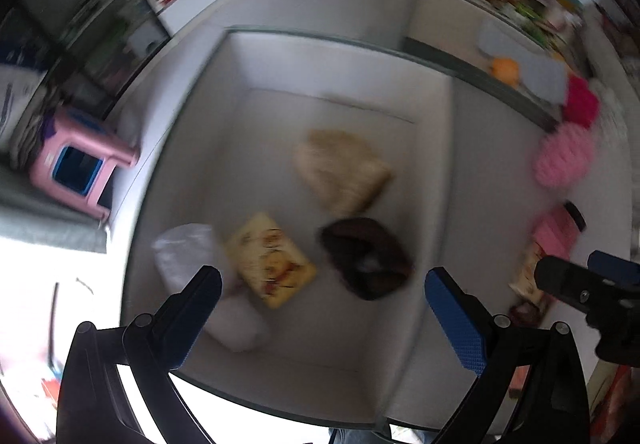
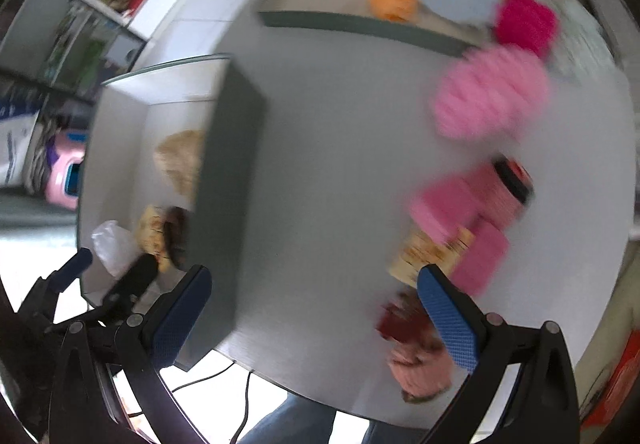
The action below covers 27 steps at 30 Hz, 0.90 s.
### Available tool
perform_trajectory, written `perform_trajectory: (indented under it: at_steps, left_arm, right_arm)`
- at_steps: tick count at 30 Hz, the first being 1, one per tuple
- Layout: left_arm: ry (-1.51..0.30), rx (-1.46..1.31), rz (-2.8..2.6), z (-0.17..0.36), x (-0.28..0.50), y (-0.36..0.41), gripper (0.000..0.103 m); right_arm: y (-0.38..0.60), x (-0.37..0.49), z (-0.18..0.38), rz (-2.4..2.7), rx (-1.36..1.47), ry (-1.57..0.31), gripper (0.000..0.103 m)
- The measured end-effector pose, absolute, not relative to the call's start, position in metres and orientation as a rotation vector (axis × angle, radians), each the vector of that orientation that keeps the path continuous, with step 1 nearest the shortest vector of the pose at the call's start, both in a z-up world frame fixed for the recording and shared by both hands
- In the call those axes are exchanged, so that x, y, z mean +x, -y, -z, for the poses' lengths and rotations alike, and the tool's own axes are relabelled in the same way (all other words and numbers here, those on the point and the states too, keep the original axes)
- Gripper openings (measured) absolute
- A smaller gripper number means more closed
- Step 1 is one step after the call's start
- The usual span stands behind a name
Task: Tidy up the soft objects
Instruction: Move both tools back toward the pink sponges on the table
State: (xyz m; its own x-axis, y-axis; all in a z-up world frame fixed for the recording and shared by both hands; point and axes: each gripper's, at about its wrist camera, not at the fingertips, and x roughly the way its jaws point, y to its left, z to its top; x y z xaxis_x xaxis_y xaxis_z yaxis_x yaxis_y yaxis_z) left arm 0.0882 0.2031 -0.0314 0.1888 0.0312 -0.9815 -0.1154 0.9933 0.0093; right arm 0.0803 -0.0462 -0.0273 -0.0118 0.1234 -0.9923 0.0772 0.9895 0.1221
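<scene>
Four soft items point(image 1: 270, 262) in box point(image 1: 436, 171), yellow one's long axis diagonal.

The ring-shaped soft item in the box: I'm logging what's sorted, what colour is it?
Dark brown ring-shaped item, clearest in the left wrist view, lying inside the white box.

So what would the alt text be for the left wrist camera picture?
An open left gripper hovers over a white box holding a beige item, a dark brown one, a yellow patterned one and a white bag. The picture is blurred.
</scene>
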Motion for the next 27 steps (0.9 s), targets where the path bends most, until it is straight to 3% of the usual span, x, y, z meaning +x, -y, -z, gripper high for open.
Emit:
perform_trajectory:
  at_steps: [12, 27]
  left_arm:
    - [-1.44, 0.13, 0.137, 0.046, 0.085, -0.084, 0.102]
    - [-1.543, 0.263, 0.281, 0.128, 0.12, 0.027, 0.102]
  right_arm:
    - [0.156, -0.013, 0.055, 0.185, 0.339, -1.632, 0.103]
    - [0.214, -0.072, 0.07, 0.295, 0.53, -1.637, 0.103]
